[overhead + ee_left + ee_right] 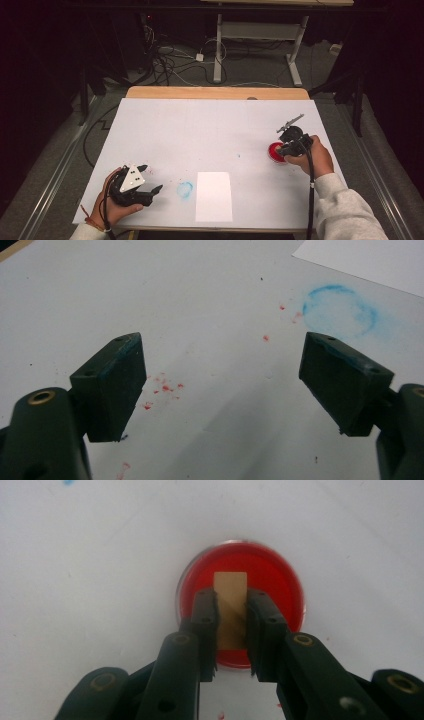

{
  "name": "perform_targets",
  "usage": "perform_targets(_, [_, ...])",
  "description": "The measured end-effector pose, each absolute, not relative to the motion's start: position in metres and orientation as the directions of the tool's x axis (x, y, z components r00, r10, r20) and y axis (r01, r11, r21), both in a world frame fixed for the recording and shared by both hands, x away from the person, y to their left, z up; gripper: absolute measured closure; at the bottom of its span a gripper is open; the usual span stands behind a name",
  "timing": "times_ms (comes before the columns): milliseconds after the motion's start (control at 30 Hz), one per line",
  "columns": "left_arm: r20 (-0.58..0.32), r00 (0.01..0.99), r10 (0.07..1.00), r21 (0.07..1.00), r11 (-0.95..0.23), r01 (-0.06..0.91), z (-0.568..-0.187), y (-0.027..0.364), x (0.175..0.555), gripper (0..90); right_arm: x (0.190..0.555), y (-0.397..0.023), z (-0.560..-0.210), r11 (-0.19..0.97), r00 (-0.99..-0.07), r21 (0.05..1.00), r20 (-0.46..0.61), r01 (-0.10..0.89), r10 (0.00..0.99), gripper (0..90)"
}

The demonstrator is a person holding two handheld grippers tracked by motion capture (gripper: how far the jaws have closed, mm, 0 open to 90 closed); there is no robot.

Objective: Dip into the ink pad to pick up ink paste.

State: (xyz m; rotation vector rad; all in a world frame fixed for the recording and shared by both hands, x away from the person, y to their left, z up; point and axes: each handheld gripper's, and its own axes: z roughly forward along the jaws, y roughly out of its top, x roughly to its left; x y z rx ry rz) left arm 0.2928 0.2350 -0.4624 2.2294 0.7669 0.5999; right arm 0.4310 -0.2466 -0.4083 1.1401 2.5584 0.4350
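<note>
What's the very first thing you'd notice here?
The bright red dish at the right side of the white table, where the right gripper has its jaws shut on a small tan block over the red. Next, the smudged blue ring near the open left gripper.

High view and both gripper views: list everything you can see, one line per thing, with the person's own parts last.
Table: one, white top, wooden far edge.
Red dish: one, round, red paint inside, table's right side.
Tan block: one, held over the red dish.
Paper sheet: one, white, near edge, centre.
Blue ring stain: one, left of the paper sheet.
Red specks: several, near the left gripper.
Desk frame: one, white, behind.
Left gripper: black, jaws open, empty.
Right gripper: black, jaws shut on the tan block.
</note>
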Motion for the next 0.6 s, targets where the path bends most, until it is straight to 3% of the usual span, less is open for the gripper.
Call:
perform_targets(300, [0.192, 0.718, 0.669, 0.734, -0.583, 0.348, -0.462, 0.236, 0.292, 18.4, 0.43, -0.249, -0.376, 0.635, -0.634, 0.437, -0.172, 0.637, 0.754, 76.6])
perform_targets(600, [0.193, 0.719, 0.667, 0.732, -0.587, 0.347, -0.462, 0.235, 0.292, 18.4, 0.434, -0.252, -0.366, 0.619, -0.616, 0.446, -0.174, 0.646, 0.769, 76.6])
